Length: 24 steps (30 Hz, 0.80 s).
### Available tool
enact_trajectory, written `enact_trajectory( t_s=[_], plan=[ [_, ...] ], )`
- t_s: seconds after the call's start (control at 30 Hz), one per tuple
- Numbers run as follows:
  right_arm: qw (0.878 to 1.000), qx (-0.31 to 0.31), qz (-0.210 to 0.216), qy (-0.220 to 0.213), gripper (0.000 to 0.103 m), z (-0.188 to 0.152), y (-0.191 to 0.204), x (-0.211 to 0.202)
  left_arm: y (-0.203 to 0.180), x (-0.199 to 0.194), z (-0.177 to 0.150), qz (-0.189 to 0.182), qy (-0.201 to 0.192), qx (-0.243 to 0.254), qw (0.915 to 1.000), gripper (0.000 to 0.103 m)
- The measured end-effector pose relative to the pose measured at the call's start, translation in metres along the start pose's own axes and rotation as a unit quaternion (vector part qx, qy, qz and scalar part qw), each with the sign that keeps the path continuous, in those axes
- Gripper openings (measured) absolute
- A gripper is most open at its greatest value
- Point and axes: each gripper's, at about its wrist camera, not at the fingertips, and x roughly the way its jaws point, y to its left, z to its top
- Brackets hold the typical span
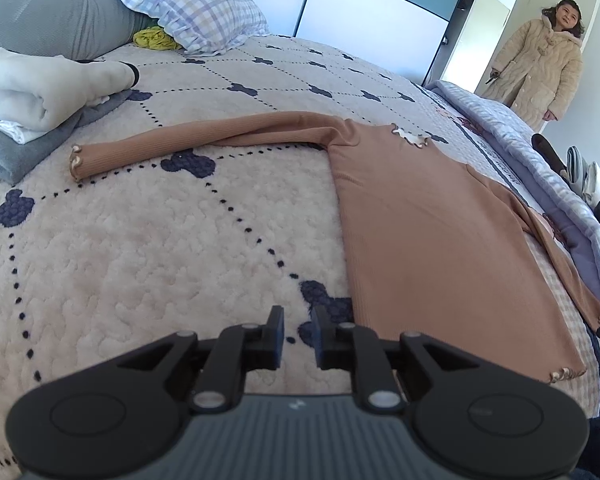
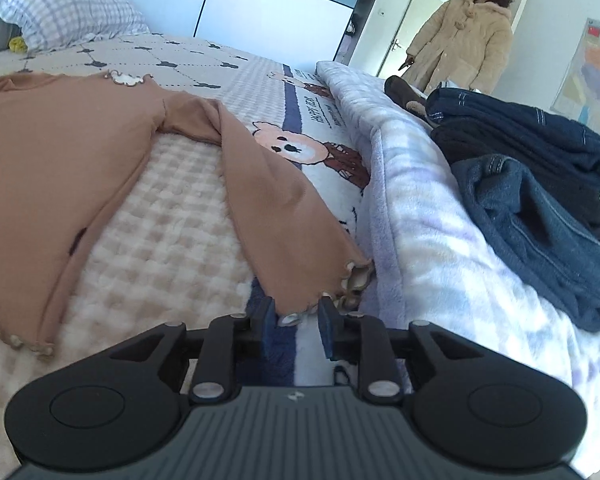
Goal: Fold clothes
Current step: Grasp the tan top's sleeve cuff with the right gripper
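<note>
The brown top (image 1: 440, 232) lies flat on the cream blanket (image 1: 160, 260) that covers the bed, its body spread out. One long sleeve (image 1: 204, 140) stretches away to the left, toward a stack of folded white and grey clothes (image 1: 32, 108). Behind that stack sit a grey cushion (image 1: 52, 12) and a checked pillow (image 1: 192, 4). The left gripper (image 1: 298, 330) hovers over bare blanket just left of the top's lower edge, its jaws slightly apart with nothing between them. The other sleeve (image 2: 276, 200) runs down the right side to a frilled cuff (image 2: 354, 276). The right gripper (image 2: 296, 318) is at that cuff, jaws parted and not pinching it. Further right, dark jeans (image 2: 540, 200) are piled on a pale fleece (image 2: 412, 208). A person in a beige coat (image 2: 460, 44) stands beyond the bed.
</note>
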Motion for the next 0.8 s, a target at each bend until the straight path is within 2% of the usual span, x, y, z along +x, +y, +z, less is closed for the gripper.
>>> enact_trajectory(
  t_s=[0.1, 0.2, 0.3, 0.33, 0.4, 0.67, 0.8],
  plan=[
    [1.0, -0.018, -0.011, 0.002, 0.039, 0.002, 0.0, 0.012, 0.0, 0.0, 0.0, 0.002, 0.002, 0.001, 1.0, 0.018],
    [0.999, -0.034, -0.017, 0.004, 0.039, 0.003, 0.004, 0.02, 0.001, -0.002, 0.0, 0.003, 0.001, 0.001, 1.0, 0.02],
    [0.999, -0.033, -0.016, 0.009, 0.033, 0.006, 0.004, 0.025, 0.002, -0.003, -0.001, 0.004, 0.001, 0.001, 1.0, 0.021],
    [1.0, -0.024, -0.014, 0.012, 0.021, 0.008, 0.002, 0.026, 0.002, -0.003, -0.001, 0.004, 0.002, 0.001, 1.0, 0.021],
    [1.0, 0.001, -0.014, 0.015, 0.01, 0.012, -0.004, 0.025, 0.003, -0.004, -0.001, 0.004, 0.002, 0.001, 1.0, 0.021],
    [0.994, 0.099, 0.024, -0.033, 0.007, 0.043, -0.04, -0.01, 0.004, -0.002, -0.002, 0.001, 0.003, -0.001, 1.0, 0.021],
    [0.977, 0.186, 0.087, -0.063, 0.007, 0.065, -0.068, -0.031, 0.0, -0.004, 0.0, -0.004, 0.001, 0.004, 1.0, 0.021]
  ],
)
